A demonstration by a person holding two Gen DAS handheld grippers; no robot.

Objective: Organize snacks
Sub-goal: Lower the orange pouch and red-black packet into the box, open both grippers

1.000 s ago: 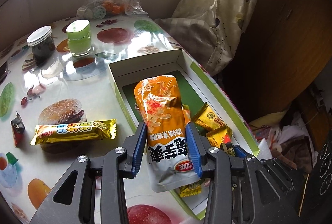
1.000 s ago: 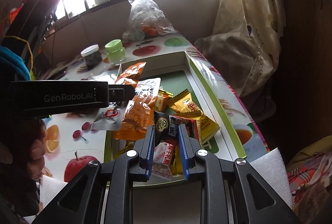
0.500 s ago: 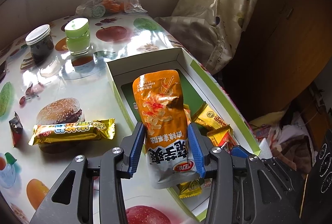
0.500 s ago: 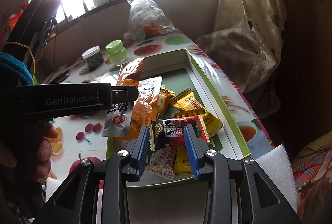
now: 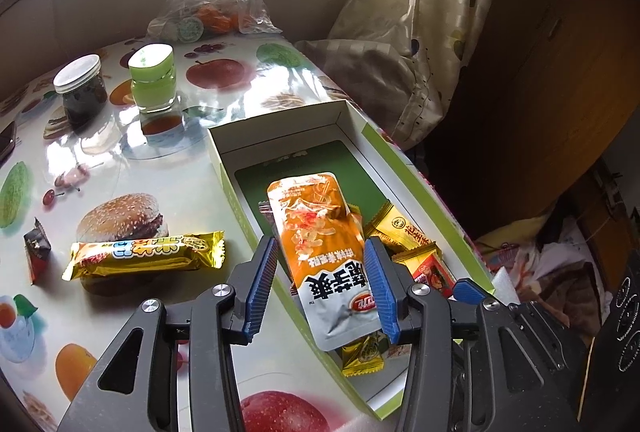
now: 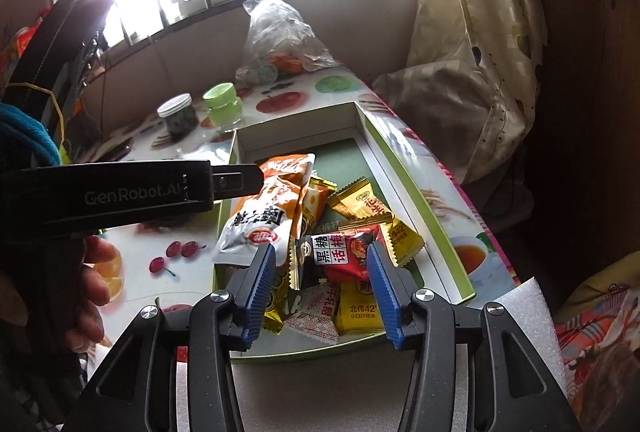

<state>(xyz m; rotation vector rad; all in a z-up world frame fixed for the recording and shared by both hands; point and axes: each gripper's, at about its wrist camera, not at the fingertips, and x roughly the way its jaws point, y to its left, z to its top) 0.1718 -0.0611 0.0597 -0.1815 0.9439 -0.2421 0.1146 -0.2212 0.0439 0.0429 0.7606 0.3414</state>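
I am watching the orange pouch [image 5: 324, 244] lying in the green-edged box [image 5: 424, 187], its white end with large black Chinese characters and a red logo overhanging the near rim. My left gripper [image 5: 320, 286] is opening, the pouch between its jaws; only the right pad seems to be touching. My right gripper [image 6: 322, 286] is opening too, over a black-and-red packet [image 6: 340, 256] reading 黑糖话梅, apart from both pads. At ten o'clock on the table [image 5: 176, 175], a gold bar [image 5: 148, 256] is lying.
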